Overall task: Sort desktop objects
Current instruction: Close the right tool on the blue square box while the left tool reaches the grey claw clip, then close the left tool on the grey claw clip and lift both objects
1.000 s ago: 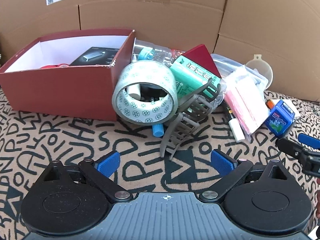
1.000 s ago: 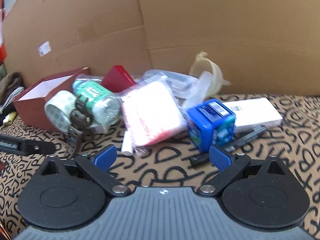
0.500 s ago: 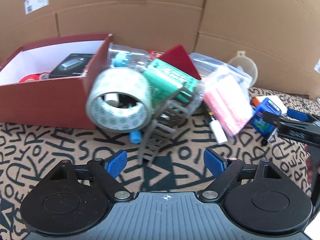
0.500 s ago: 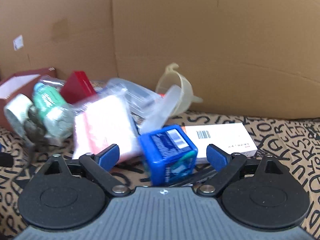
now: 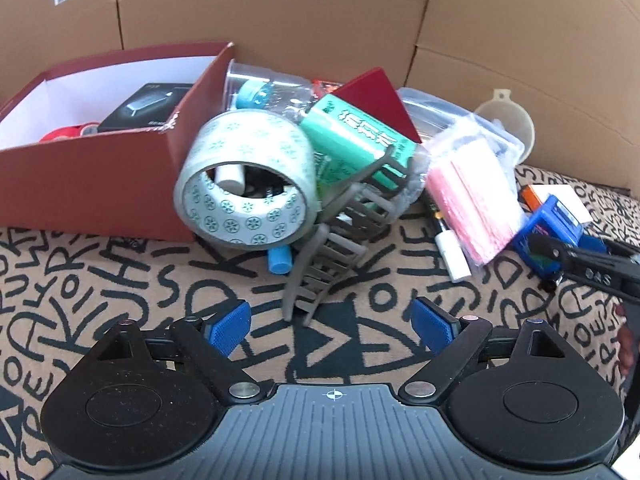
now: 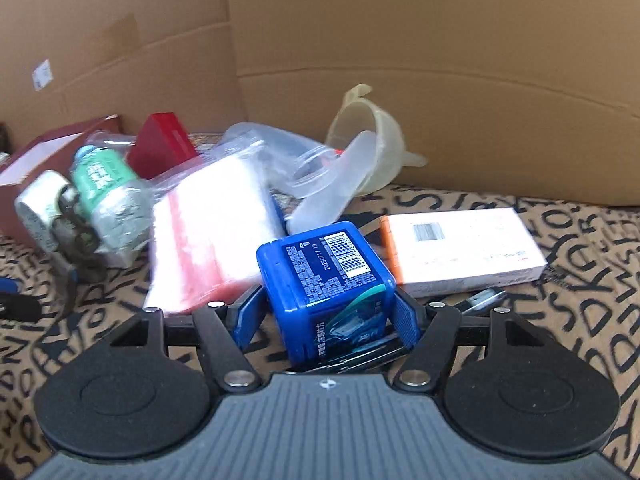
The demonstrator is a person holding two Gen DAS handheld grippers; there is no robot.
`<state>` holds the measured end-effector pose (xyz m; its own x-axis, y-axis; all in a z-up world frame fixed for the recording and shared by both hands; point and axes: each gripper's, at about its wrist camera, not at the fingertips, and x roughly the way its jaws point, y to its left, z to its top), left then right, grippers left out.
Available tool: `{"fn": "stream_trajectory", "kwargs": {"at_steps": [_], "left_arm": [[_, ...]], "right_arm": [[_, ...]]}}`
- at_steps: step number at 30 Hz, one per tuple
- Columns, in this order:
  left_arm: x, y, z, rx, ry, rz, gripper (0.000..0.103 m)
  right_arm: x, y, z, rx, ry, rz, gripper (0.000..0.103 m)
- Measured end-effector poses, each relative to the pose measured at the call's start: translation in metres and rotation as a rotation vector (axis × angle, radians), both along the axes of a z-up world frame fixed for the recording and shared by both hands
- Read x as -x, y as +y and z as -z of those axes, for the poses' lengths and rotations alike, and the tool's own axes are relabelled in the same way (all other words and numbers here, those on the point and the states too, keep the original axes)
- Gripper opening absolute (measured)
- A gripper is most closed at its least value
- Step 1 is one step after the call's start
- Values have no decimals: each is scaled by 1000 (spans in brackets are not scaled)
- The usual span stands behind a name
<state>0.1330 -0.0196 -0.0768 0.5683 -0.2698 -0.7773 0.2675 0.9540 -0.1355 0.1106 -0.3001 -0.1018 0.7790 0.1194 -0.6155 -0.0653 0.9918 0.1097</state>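
Note:
A pile of desk objects lies on the patterned cloth. My right gripper (image 6: 326, 316) has its blue pads against both sides of a blue mint box (image 6: 326, 284), shut on it; the box also shows in the left wrist view (image 5: 550, 236). My left gripper (image 5: 331, 326) is open and empty, just in front of a grey hair claw (image 5: 340, 236). A roll of patterned tape (image 5: 248, 188) leans on a green bottle (image 5: 356, 140) and the red box (image 5: 92, 184).
A pink-striped zip bag (image 6: 212, 236), a white carton (image 6: 460, 252), a translucent funnel (image 6: 372, 148), a clear plastic container (image 5: 436, 108), a white marker (image 5: 452, 256) and a blue cap (image 5: 279, 261) lie around. Cardboard walls (image 6: 400, 40) close the back.
My right gripper has moved forward around the blue mint box and its jaws have closed in on it. My left gripper's view has shifted slightly; it stays open.

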Motion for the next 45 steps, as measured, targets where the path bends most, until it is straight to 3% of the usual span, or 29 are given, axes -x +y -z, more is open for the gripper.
{"fn": "stream_trajectory", "kwargs": {"at_steps": [5, 10, 15, 26, 32, 35, 37, 40, 45], "left_arm": [[-3, 5, 2, 8, -10, -6, 93], [-15, 9, 11, 6, -11, -17, 88], [-23, 4, 17, 1, -2, 9, 76], [-32, 1, 18, 9, -14, -2, 79], [-39, -5, 20, 2, -14, 6, 75], [-42, -9, 23, -8, -2, 10, 68], [-42, -10, 25, -15, 4, 11, 50], [-42, -10, 25, -19, 9, 7, 39], [-31, -8, 25, 14, 28, 25, 29]], "right_arm": [[7, 7, -4, -129, 54, -76, 71], [19, 26, -3, -180, 80, -157, 71], [22, 31, -3, -170, 67, -140, 72], [25, 21, -2, -176, 53, -76, 78], [26, 21, -3, -176, 46, -69, 78], [27, 23, -3, -180, 43, -78, 76], [27, 24, -3, -177, 42, -80, 74], [27, 26, -4, -167, 42, -82, 73], [33, 33, -5, -201, 61, -142, 73]]}}
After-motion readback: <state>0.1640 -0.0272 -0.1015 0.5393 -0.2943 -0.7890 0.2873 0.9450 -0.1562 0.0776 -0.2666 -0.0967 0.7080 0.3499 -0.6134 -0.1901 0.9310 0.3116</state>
